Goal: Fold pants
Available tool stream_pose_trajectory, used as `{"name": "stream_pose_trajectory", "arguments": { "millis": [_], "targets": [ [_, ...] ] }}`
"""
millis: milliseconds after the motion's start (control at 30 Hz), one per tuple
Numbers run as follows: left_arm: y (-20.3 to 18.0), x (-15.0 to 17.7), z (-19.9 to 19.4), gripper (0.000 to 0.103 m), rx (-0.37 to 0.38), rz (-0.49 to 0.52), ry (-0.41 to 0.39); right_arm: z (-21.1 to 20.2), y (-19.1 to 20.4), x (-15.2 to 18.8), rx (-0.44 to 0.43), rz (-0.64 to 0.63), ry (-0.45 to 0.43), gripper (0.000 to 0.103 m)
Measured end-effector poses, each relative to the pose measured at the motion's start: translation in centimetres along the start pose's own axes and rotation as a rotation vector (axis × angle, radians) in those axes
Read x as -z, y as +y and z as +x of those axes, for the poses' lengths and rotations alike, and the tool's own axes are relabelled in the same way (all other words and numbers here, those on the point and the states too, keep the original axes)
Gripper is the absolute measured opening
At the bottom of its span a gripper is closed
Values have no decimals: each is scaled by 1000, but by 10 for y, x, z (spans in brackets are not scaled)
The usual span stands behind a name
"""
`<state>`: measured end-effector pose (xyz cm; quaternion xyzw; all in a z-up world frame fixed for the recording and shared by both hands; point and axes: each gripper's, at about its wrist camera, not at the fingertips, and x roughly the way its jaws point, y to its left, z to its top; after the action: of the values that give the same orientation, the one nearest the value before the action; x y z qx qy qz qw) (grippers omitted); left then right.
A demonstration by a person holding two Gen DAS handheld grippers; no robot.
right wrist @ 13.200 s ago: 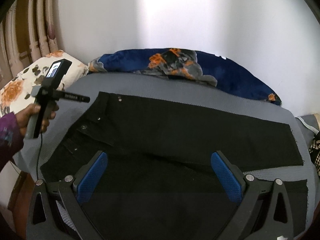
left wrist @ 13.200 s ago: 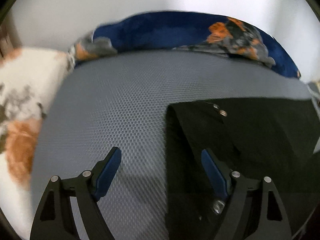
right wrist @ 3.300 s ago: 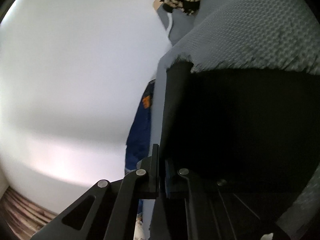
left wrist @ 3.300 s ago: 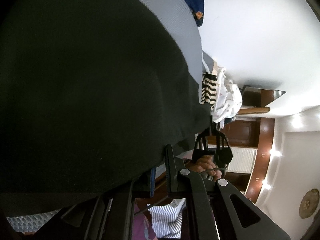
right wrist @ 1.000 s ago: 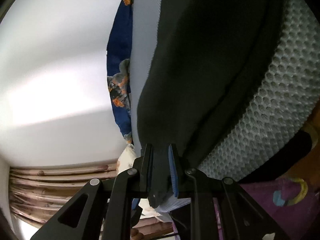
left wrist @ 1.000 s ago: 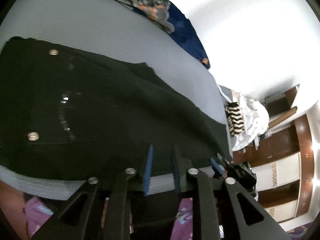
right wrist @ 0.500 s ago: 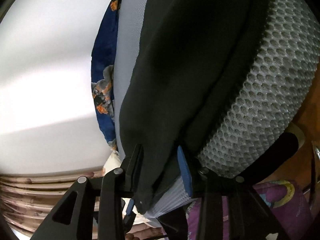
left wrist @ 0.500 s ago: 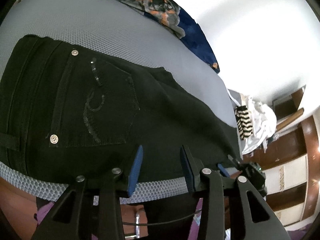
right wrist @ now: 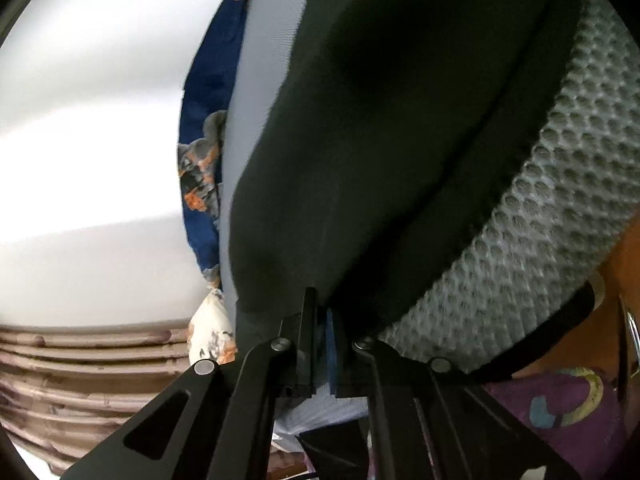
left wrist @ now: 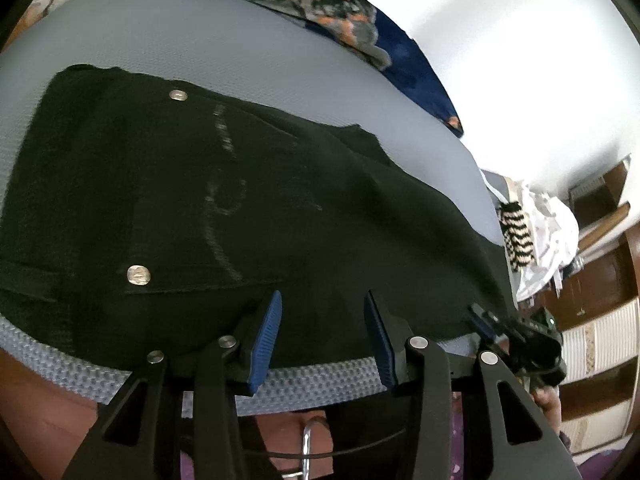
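Observation:
Black pants point(left wrist: 208, 208) lie flat on the grey mesh mattress point(left wrist: 240, 52), folded lengthwise, back pocket and rivets facing up. My left gripper point(left wrist: 320, 320) is open and empty, just off the near edge of the pants by the pocket. In the right wrist view the pants point(right wrist: 380, 140) fill the frame, seen edge-on along the mattress point(right wrist: 540, 240). My right gripper point(right wrist: 322, 320) has its jaws nearly together at the near edge of the black fabric; whether cloth is between them is hidden. The right gripper also shows in the left wrist view point(left wrist: 486, 326), at the leg end.
A navy floral blanket point(left wrist: 360, 28) lies along the back of the mattress against the white wall. A floral pillow point(right wrist: 210, 336) sits at the head end. Striped and white clothes point(left wrist: 532, 236) are piled past the foot end, near wooden cupboards point(left wrist: 600, 340).
My left gripper has opened wider and backed off the pants' near edge. My right gripper's jaws have closed from a clear gap to nearly together at the fabric edge.

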<state>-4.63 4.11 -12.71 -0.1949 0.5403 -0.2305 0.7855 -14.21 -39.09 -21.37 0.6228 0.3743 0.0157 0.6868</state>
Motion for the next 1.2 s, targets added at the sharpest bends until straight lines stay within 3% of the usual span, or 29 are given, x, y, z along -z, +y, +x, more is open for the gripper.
{"name": "stream_pose_trajectory", "arguments": {
  "millis": [200, 467, 633, 767, 900, 1033, 1200],
  "targets": [
    [12, -5, -12, 45, -40, -6, -37, 0, -6, 5, 31, 4, 20, 5],
    [18, -2, -6, 45, -87, -4, -13, 2, -17, -1, 32, 20, 42, 7],
    [18, -6, -18, 45, -94, -8, -28, -23, -4, 3, 103, -24, 82, 17],
    [29, -11, -42, 46, -142, 0, -90, -20, 62, 25, 89, -342, 189, 17],
    [61, -16, -54, 46, -201, -50, -135, 30, 122, 55, 68, -638, 295, 18],
    [105, -18, -66, 46, -244, -179, -199, 88, 140, 91, 77, -796, 427, 18],
    [140, -12, -101, 46, -245, -317, -297, 150, 163, 140, 23, -922, 605, 18]
  ]
}}
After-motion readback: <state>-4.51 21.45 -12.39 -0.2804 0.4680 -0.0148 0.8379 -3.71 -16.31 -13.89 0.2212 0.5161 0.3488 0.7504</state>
